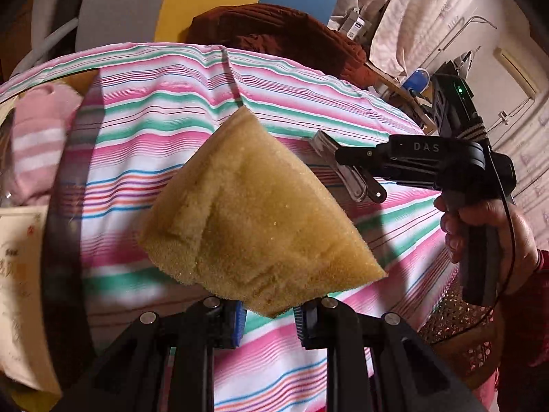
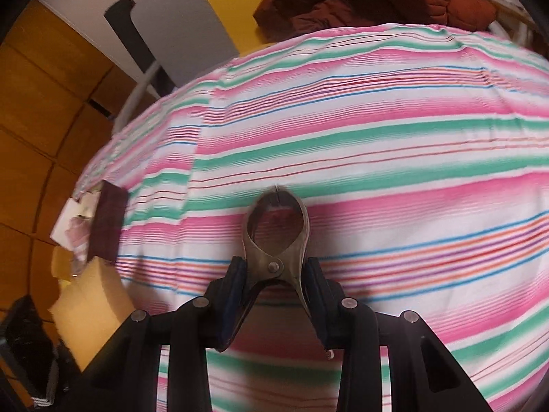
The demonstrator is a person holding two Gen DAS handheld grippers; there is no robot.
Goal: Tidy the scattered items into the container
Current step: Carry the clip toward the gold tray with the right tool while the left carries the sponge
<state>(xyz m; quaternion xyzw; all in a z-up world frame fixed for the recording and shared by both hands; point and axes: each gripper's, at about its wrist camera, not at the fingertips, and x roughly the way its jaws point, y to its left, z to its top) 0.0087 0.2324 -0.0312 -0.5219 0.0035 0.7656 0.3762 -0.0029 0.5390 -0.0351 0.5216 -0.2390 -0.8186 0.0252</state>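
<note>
The left gripper pinches the soft, light sponge by one corner (it squashes), while the right gripper clenches the stiff clip by its handles.

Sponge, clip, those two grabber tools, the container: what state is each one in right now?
Sponge: held in the air by a corner, over the striped cloth.
Left gripper: fingers shut on the sponge.
Clip: carried off the cloth, its tips closed.
Right gripper: fingers shut on the clip's handles.
Container: open at the left, a pink towel inside.
</note>
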